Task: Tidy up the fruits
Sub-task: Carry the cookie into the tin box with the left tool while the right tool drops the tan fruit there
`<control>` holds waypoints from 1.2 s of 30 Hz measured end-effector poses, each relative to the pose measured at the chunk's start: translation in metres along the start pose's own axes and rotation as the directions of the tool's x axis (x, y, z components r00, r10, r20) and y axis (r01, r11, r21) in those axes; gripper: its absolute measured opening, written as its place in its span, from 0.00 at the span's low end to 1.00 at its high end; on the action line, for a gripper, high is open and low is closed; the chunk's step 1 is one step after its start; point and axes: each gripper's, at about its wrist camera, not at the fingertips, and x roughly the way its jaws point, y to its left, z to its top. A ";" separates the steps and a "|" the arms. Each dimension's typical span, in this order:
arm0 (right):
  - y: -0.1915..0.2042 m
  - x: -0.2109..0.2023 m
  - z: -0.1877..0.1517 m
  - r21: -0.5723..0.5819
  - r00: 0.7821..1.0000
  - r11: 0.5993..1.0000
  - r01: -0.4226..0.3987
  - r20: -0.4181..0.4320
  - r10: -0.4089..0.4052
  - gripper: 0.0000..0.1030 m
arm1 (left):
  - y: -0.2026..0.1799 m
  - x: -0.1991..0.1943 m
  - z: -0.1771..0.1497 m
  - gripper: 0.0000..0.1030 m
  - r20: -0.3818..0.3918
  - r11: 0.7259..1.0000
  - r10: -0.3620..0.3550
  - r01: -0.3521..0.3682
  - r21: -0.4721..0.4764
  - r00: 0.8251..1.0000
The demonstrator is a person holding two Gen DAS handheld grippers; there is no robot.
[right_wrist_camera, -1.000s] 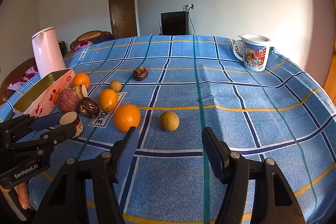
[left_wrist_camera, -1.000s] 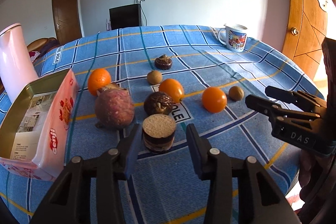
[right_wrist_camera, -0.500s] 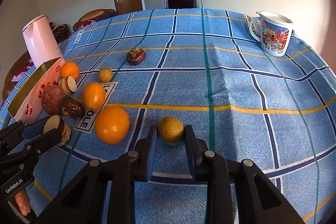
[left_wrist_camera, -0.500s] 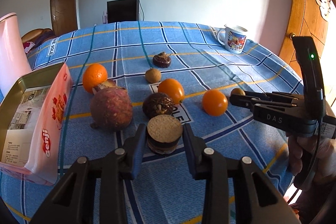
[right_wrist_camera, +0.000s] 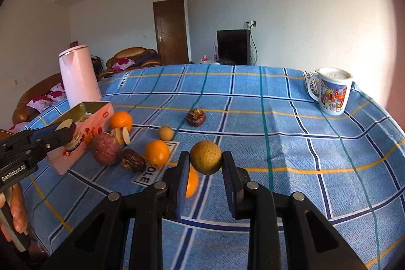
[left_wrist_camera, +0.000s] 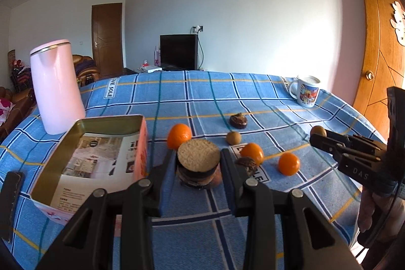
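My left gripper (left_wrist_camera: 198,166) is shut on a dark cut fruit with a pale flat top (left_wrist_camera: 198,160), held above the cloth beside the open pink tin (left_wrist_camera: 101,156). My right gripper (right_wrist_camera: 205,161) is shut on a small yellow-brown round fruit (right_wrist_camera: 206,156), lifted off the table; it also shows in the left wrist view (left_wrist_camera: 318,130). On the cloth lie oranges (left_wrist_camera: 179,136) (left_wrist_camera: 289,163) (right_wrist_camera: 157,153), a purple round fruit (right_wrist_camera: 105,149), dark wrinkled fruits (right_wrist_camera: 133,160) (right_wrist_camera: 195,117) and a small tan fruit (right_wrist_camera: 165,132).
A pink kettle (left_wrist_camera: 57,86) stands behind the tin at the left. A printed mug (right_wrist_camera: 333,94) stands at the far right of the blue checked tablecloth (right_wrist_camera: 291,133). The table edge drops off at right near a wooden door (left_wrist_camera: 374,47).
Both grippers closed on their fruits and lifted them. The left one has carried the cut fruit up and left toward the tin; the right one has raised the yellow-brown fruit.
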 end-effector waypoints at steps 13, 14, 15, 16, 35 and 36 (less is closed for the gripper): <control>0.093 0.007 0.035 -0.112 0.975 0.972 -0.209 0.053 0.216 0.27 | 0.074 -0.003 0.012 0.35 0.020 0.988 0.137 -0.135 -0.074 0.990; 0.101 0.009 0.037 -0.122 0.971 0.966 -0.227 0.050 0.234 0.27 | 0.079 -0.001 0.012 0.35 0.015 0.987 0.140 -0.139 -0.081 0.990; 0.109 0.010 0.040 -0.129 0.967 0.961 -0.243 0.046 0.250 0.27 | 0.084 0.001 0.013 0.35 0.010 0.986 0.144 -0.143 -0.086 0.989; 0.118 0.013 0.043 -0.140 0.964 0.957 -0.253 0.043 0.261 0.27 | 0.090 0.002 0.012 0.35 0.004 0.984 0.152 -0.151 -0.090 0.988; 0.218 0.085 0.044 -0.210 0.927 0.905 -0.371 -0.138 0.348 0.27 | 0.146 0.030 0.000 0.35 -0.094 0.964 0.213 -0.225 -0.143 0.972; 0.220 0.087 0.044 -0.212 0.927 0.904 -0.372 -0.146 0.347 0.27 | 0.147 0.031 0.000 0.35 -0.097 0.963 0.217 -0.230 -0.142 0.971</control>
